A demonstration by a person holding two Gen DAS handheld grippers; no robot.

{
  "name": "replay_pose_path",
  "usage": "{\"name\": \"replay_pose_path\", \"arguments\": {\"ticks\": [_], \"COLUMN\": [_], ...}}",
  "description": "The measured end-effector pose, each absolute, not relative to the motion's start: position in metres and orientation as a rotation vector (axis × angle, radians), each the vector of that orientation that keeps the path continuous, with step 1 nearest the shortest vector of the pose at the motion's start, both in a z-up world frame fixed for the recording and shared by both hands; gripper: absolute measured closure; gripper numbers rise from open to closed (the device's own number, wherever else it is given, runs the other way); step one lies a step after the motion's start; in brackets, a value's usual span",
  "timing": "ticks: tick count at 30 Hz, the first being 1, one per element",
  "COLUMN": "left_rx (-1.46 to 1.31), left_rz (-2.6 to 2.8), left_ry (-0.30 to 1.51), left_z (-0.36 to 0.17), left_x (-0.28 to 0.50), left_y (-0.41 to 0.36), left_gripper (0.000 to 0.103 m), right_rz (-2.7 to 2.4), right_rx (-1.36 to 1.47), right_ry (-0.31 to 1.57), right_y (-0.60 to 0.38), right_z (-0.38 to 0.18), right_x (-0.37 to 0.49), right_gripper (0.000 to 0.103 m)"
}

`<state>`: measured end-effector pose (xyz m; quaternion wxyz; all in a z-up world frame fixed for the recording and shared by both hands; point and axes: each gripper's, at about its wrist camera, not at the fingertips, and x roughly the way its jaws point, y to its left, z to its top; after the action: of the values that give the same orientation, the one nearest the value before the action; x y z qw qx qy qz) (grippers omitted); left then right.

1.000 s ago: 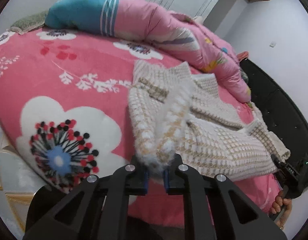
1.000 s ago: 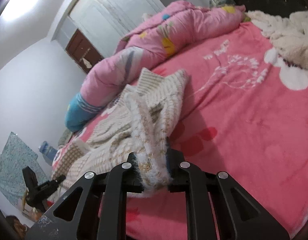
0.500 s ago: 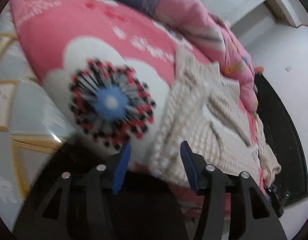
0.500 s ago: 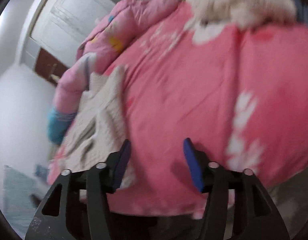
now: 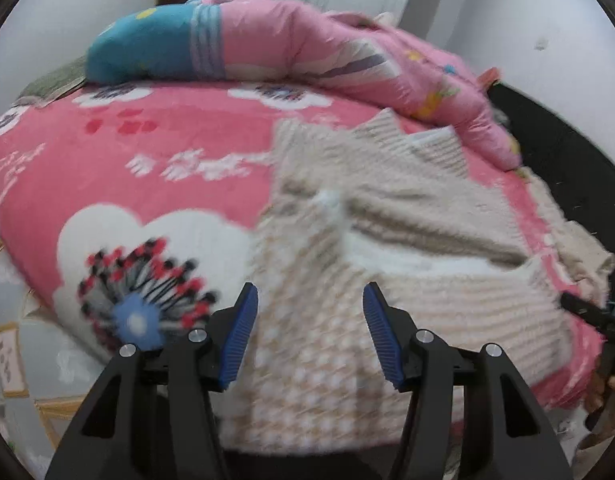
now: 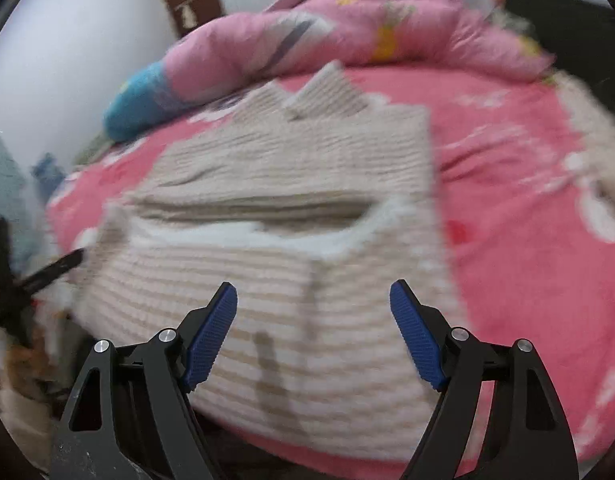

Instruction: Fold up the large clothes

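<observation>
While both grippers' jaws are opening, empty, the ribbed cream knit sweater (image 6: 291, 184) lies folded.

Motion blur softens the sweater (image 6: 307, 300) ahead of the right tongs (image 6: 313, 330); its knit pattern is indistinct. Beyond the left tongs (image 5: 309, 334), the sweater's near hem is cut off by the tong arms. A hand (image 5: 605, 396) at the right edge is partly cropped.

The sweater (image 6: 291, 208) lies on the bed (image 6: 519, 208), before the quilt (image 6: 307, 40).
</observation>
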<state>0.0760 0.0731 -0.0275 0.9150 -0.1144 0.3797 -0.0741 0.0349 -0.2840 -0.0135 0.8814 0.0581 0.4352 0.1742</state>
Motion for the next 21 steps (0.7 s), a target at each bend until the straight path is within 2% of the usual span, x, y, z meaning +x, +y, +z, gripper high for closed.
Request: {"name": "replay_pose_path", "arguments": {"ticks": [3,7,9,10,11,12,13,14,16,18,21], "left_rx": [-0.251,-0.315,-0.275,-0.256,-0.260,-0.280,-0.303,-0.307,-0.310,-0.290,-0.239], "left_rz": [-0.271,-0.411,-0.387,-0.364,-0.339,-0.337,-0.332,-0.323,-0.315,-0.313,-0.312], "left_ry": [0.774,0.874,0.921,0.911,0.891,0.876,0.860,0.855,0.846,0.836,0.770], "left_z": [-0.022,-0.046,-0.065,-0.072,-0.077,-0.078,-0.078,-0.078,-0.078,-0.073,-0.051], "left_x": [0.072,0.077,0.083,0.084,0.084,0.083,0.082,0.082,0.082,0.081,0.077], "left_y": [0.059,0.031,0.017,0.014,0.016,0.018,0.021,0.023,0.024,0.023,0.020], "left_gripper": [0.049,0.049,0.053,0.057,0.064,0.067,0.069,0.076,0.084,0.098,0.098], "right_rz": [0.416,0.440,0.417,0.427,0.436,0.433,0.431,0.430,0.417,0.407,0.400], "right_rx": [0.025,-0.024,-0.024,0.003,0.014,0.005,-0.001,0.000,0.013,0.028,0.053], "right_ry": [0.899,0.957,0.999,1.007,0.999,0.980,0.968,0.961,0.943,0.914,0.842], "right_y": [-0.253,-0.228,-0.228,-0.230,-0.230,-0.229,-0.229,-0.230,-0.232,-0.235,-0.237], "right_z": [-0.009,-0.030,-0.044,-0.048,-0.046,-0.043,-0.041,-0.040,-0.037,-0.029,-0.008], "right_x": [0.032,0.039,0.041,0.042,0.040,0.036,0.032,0.029,0.025,0.019,0.011], "right_gripper": [0.028,0.028,0.048,0.051,0.060,0.071,0.076,0.086,0.093,0.100,0.100]}}
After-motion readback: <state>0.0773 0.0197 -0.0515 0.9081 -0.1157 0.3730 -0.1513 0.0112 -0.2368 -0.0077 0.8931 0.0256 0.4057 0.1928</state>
